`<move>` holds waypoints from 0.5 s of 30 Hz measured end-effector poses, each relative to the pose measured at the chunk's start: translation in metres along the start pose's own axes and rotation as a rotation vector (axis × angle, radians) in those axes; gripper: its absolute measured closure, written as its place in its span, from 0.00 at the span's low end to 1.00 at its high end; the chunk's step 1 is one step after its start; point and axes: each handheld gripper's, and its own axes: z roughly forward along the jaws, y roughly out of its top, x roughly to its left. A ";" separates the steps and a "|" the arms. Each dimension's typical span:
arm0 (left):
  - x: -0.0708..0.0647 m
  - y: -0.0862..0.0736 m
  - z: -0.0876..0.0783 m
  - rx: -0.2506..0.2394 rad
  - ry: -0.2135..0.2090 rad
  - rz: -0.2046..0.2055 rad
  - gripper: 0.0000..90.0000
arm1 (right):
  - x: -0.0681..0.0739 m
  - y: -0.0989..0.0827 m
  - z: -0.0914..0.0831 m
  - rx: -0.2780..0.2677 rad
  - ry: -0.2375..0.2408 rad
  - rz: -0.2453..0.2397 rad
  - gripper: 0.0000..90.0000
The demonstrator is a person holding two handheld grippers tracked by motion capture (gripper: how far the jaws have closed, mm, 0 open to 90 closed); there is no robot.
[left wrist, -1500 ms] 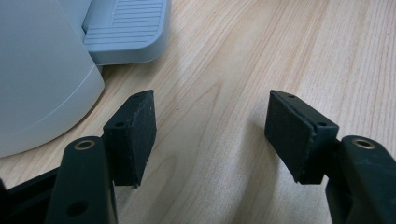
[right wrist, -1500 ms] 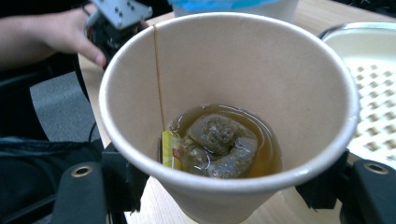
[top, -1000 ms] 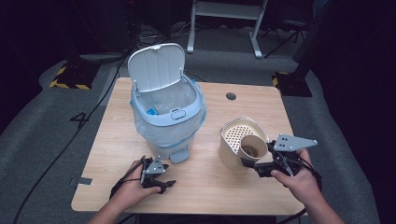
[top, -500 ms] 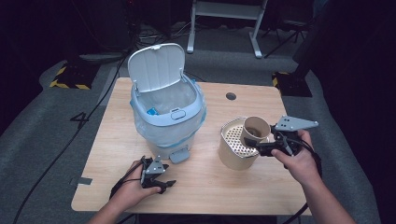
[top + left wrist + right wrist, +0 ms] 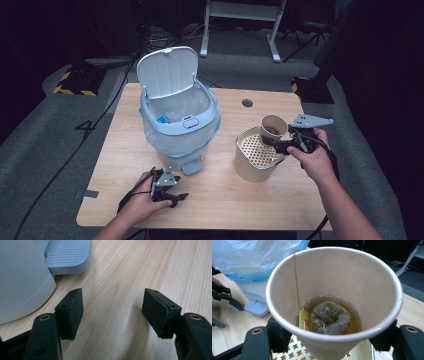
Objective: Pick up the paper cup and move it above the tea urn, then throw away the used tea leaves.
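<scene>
On the near left of the wooden table [image 5: 220, 200], the left gripper [image 5: 167, 187] rested in the person's hand with its jaws apart and nothing between them, just near of the bin's pedal [image 5: 67, 253]. To the right, the right gripper [image 5: 280, 144] had its jaws clamped on a paper cup [image 5: 273, 126] holding brown liquid and a wet tea bag [image 5: 328, 317], above the far rim of a cream perforated basket [image 5: 255, 157]. Farther left stood the pale blue bin [image 5: 177, 125], lid [image 5: 167, 70] raised.
</scene>
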 end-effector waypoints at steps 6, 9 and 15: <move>0.001 0.001 0.001 0.000 0.002 0.002 0.37 | -0.002 0.001 0.003 0.002 -0.009 -0.009 0.35; 0.000 0.001 0.001 -0.001 0.002 0.002 0.37 | -0.001 0.001 0.003 0.003 -0.010 -0.011 0.35; 0.000 0.001 0.001 -0.001 0.002 0.002 0.37 | 0.003 0.004 -0.001 0.004 -0.028 -0.064 0.36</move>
